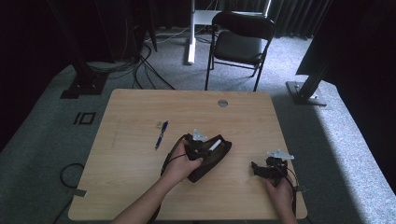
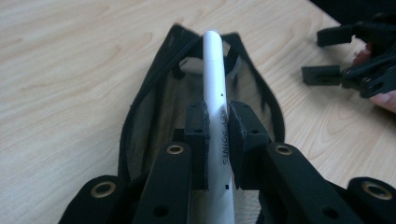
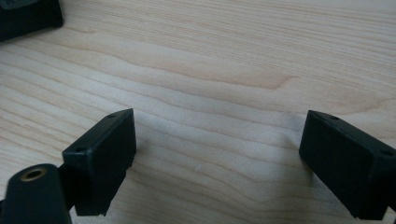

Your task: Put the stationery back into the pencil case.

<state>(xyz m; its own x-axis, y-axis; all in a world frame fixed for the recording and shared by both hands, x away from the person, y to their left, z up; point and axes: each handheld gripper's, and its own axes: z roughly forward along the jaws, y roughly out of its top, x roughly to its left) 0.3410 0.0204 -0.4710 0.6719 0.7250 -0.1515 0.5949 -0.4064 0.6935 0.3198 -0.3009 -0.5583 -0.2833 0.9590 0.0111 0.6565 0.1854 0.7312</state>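
A black pencil pouch (image 1: 215, 159) lies open near the middle of the wooden table (image 1: 140, 186). My left gripper (image 1: 204, 148) hovers over its mouth, shut on a white pen (image 1: 214, 145). In the left gripper view the white pen (image 2: 215, 84) runs between the jaws of my left gripper (image 2: 218, 119) and points into the open pouch (image 2: 154, 107). A blue pen (image 1: 161, 134) lies on the table left of the pouch. My right gripper (image 1: 257, 168) rests near the table's right front, and in the right gripper view my right gripper (image 3: 219, 149) stands open, with nothing but wood between its jaws.
A small pale object (image 1: 159, 124) sits beside the blue pen's far end. A round grommet (image 1: 222, 103) is set in the table's far edge. A black folding chair (image 1: 240, 42) stands beyond the table. A corner of the pouch (image 3: 28, 16) lies ahead-left of the right gripper.
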